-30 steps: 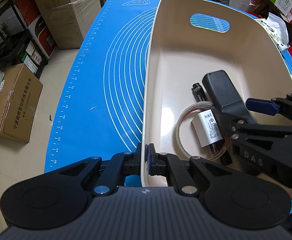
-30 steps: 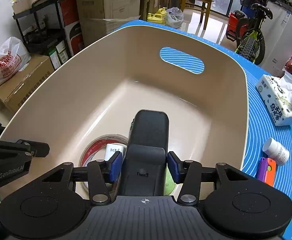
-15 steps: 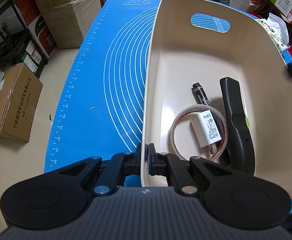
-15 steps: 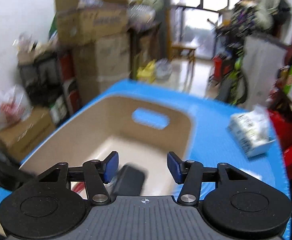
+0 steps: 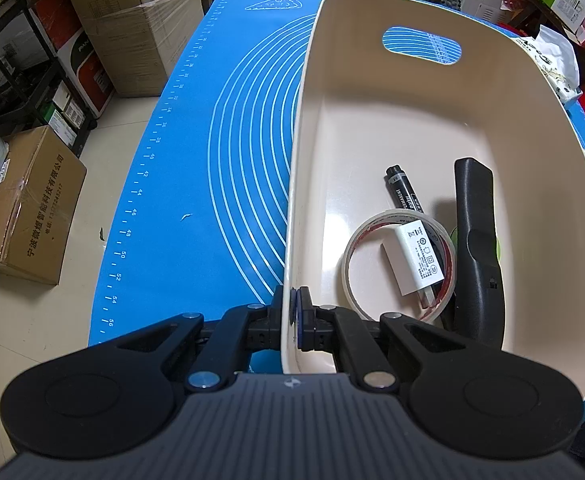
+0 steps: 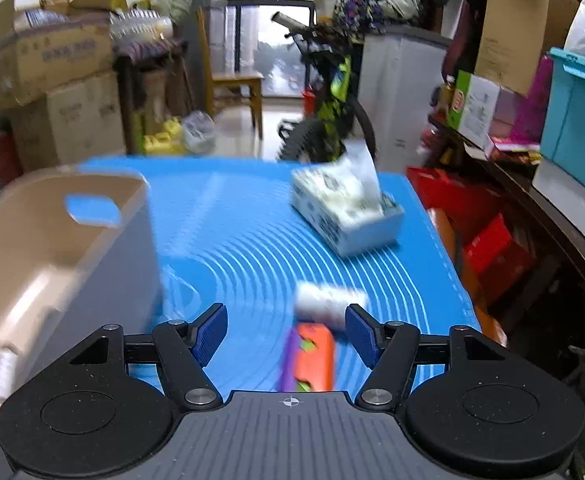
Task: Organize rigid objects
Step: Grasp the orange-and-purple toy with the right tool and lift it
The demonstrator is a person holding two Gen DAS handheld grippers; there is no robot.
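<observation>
Blue mat (image 5: 220, 168), cardboard boxes (image 5: 132, 20), tiled floor (image 5: 32, 312)

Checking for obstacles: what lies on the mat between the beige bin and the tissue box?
Only bare blue mat shows between the bin and the tissue box in the blurred right wrist view.

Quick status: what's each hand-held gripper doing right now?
Left hand-held gripper: shut on the bin rim.
Right hand-held gripper: jaws opening, nothing between the pads, above the mat.
</observation>
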